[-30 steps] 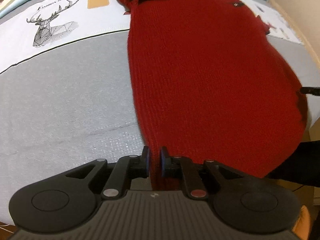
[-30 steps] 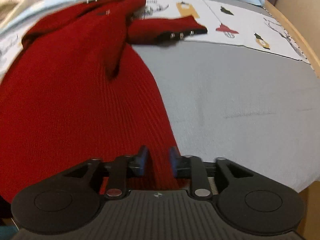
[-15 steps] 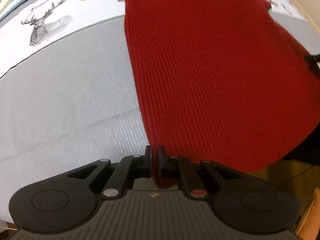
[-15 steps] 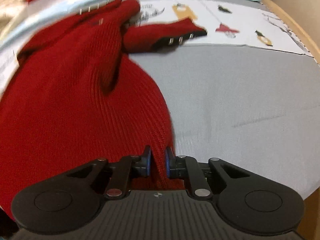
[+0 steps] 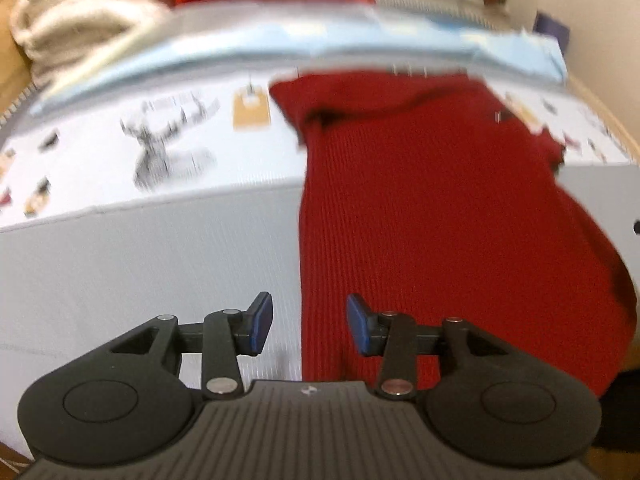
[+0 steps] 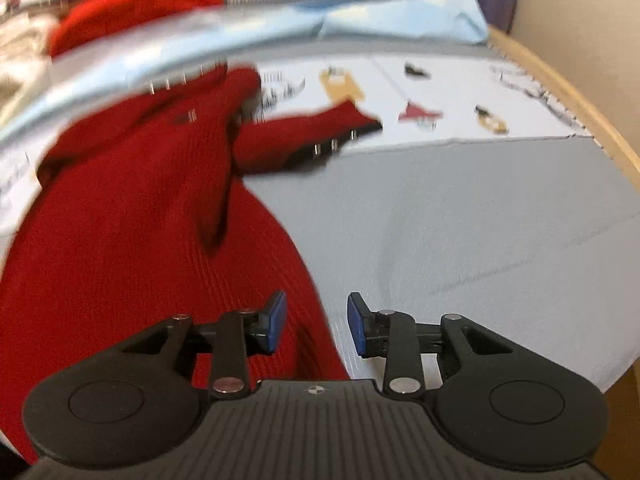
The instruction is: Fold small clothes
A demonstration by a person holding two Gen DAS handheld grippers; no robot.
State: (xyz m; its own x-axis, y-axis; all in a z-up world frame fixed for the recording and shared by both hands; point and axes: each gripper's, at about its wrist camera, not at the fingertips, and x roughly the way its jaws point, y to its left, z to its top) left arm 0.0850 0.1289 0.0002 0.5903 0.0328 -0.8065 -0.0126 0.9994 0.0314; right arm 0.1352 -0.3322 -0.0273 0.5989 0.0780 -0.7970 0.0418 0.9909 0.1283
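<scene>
1. The red sweater lay flat on the grey mat covering the worktop, its body spread between the two grippers and its near hem reaching the front edge.
2. The left gripper stood open, jaws wide apart, holding nothing; the sweater's left edge ran up through the gap between the blue pads without being pinched.
3. The right gripper was likewise open and empty, with the sweater's right edge passing under its left pad and bare mat under the other.
4. Judging by this, the step in hand looked like a pause between folds: both hem corners were free and the body was laid out smooth.
5. The sweater's long axis ran straight away from the person, hem near and collar far, toward the printed strip of the mat.
6. One sleeve stuck out sideways to the right near the far end, its dark cuff with metal studs lying on the printed strip; the left sleeve seemed tucked or hidden.
7. The next move probably called for dealing with that loose sleeve, bringing it across the body, or for re-gripping the hem corners and carrying them toward the collar; either way each gripper would need to close on one layer's edge.
8. Blur made finer creases hard to judge.
</scene>
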